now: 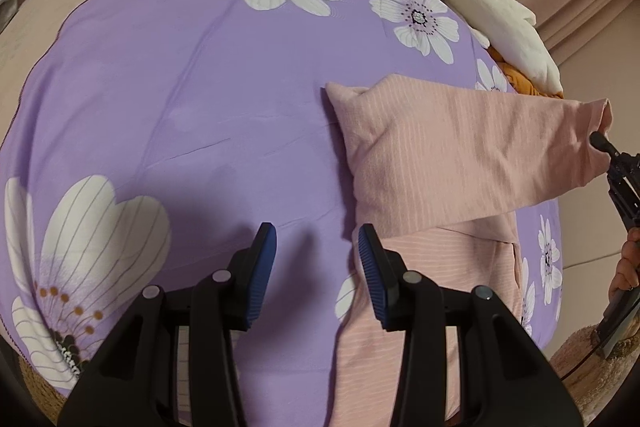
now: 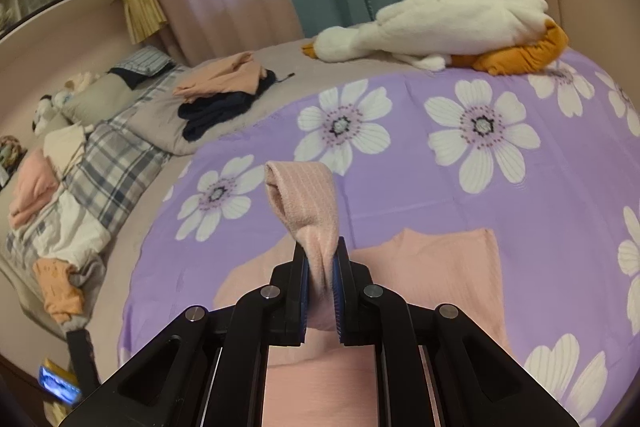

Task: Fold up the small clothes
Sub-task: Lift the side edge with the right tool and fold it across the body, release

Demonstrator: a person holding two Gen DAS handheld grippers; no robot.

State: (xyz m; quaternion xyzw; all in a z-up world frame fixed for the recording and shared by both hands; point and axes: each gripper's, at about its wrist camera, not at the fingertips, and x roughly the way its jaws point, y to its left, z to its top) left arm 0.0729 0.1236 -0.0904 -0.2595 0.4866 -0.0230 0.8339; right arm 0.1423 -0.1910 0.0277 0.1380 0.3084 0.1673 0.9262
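On the purple flowered bedspread, toward its right half in the left wrist view, lies the pink striped garment, its body flat on the cloth and one sleeve drawn out to the right and lifted off the spread. The left gripper hangs above the bedspread with its jaws standing apart and nothing between them; its left blue pad is over bare purple cloth, while its right blue pad sits just at the garment's left edge, whether touching it I cannot tell. Further right, the sleeve runs up to the right gripper, whose black tip meets the cuff at the frame's edge, with a hand on the handle below it.

In the right wrist view, a pile of dark and peach clothes rests on the plaid bedding at the left, well apart from the work. In the middle, the right gripper is clamped on the sleeve cuff, the pink fabric pinched between the two pads and the open cuff end standing up beyond the fingertips. The rest of the garment lies below and to the right of the jaws. A white plush goose lies along the far right edge of the bed.
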